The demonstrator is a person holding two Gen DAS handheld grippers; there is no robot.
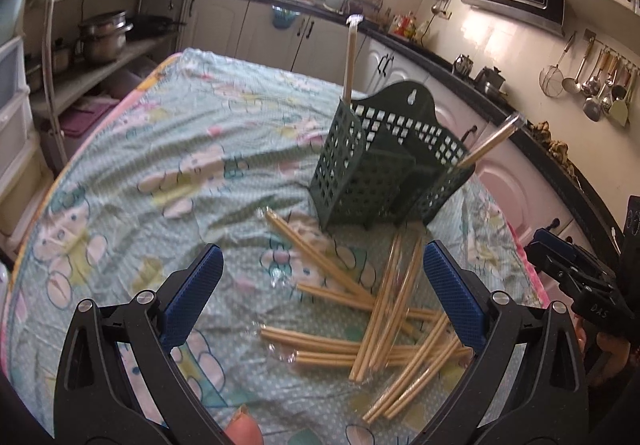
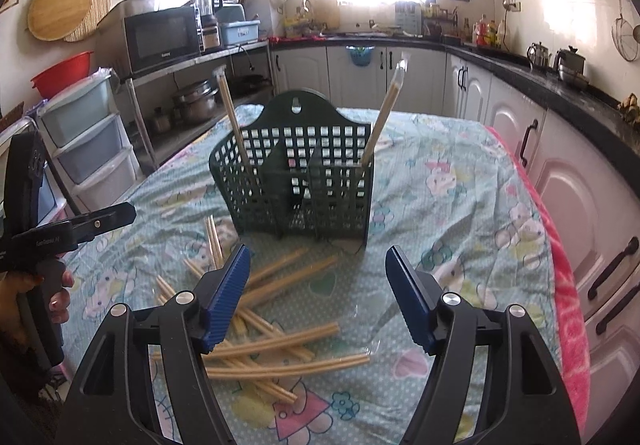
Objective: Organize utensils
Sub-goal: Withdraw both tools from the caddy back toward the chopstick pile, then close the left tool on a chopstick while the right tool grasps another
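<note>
A dark green perforated utensil caddy (image 2: 296, 169) stands upright on the worktop, which is covered by a pale patterned cloth (image 2: 448, 189). All places below are given relative to this caddy.

One wrapped pair of chopsticks (image 2: 234, 125) stands in its left end compartment, leaning outward, and another wrapped pair (image 2: 384, 117) stands in its right end compartment, also leaning outward. The middle compartments look empty of chopsticks, though the mesh and dividers hide their floors.

In front of the caddy, on the cloth, lies a loose heap of wrapped chopstick pairs (image 2: 276, 329), crossing one another at many angles. The nearest of them lie just beside the caddy's front feet; the rest spread toward the cameras. Clear plastic sleeves show at some ends.

The right hand-held gripper (image 2: 318, 297) hangs in front of the caddy above the heap, its blue-padded jaws spread wide with nothing between them. The left hand-held gripper (image 1: 322, 293) hangs in front of the caddy and to its left, over the same heap; its jaws are likewise spread wide and hold nothing. In the right wrist view the left hand-held gripper (image 2: 120, 215) shows at the frame's left edge, well apart from the caddy, with the person's fingers (image 2: 60, 299) on its handle.
</note>
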